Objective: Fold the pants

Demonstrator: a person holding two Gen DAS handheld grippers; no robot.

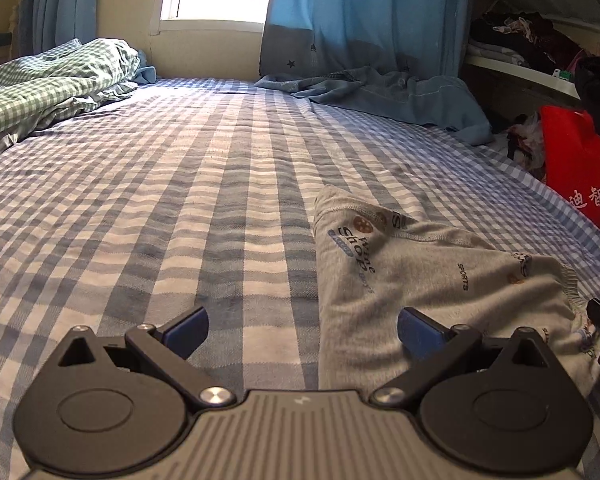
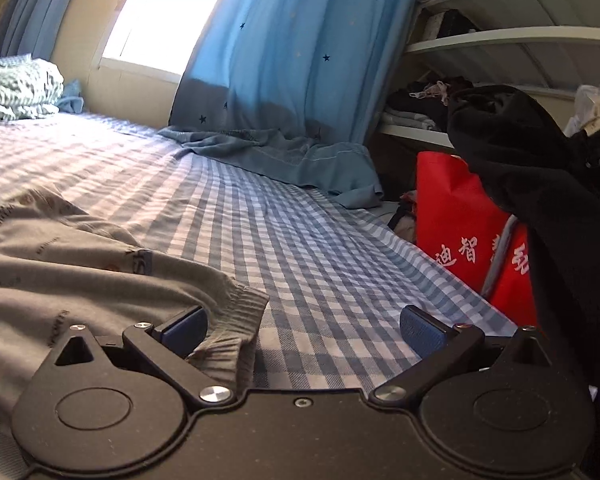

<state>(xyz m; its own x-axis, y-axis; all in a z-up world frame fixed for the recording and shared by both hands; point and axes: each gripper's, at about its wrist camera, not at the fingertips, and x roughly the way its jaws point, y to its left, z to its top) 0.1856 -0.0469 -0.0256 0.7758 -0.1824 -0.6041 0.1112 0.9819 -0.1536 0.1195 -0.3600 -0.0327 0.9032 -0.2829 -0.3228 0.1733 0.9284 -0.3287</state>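
Pants (image 1: 428,292): grey knit, printed with small words and badges, lying loose on the checked bed (image 1: 180,200), toward its near right part. Spread in a rough wedge in the left wrist view, one leg end pointing far, ribbed waistband (image 2: 236,320) bunched at the near right edge. Not yet folded, judging by the rumpled, uneven lie.

Likely soft, light and limp; no stiffness to hold a shape, so any lifted corner bound to droop and drag the rest along. Not fragile, not slippery on the cotton sheet; some cling to the sheet to be expected. Thicker and firmer at the ribbed waistband and at the stitched hems, so best taken there, pinching through both layers, one corner per gripper, rather than mid-panel where only the top layer would come up.

Left gripper (image 1: 303,332): jaws wide apart, low over the bed, right pad (image 1: 418,334) over the grey cloth, left pad over bare sheet, nothing held. Right gripper (image 2: 303,332): jaws equally wide apart, waistband lying just by the left pad (image 2: 184,334), not clamped. Red bag (image 2: 460,216) beside the bed at right, well apart from the pants.
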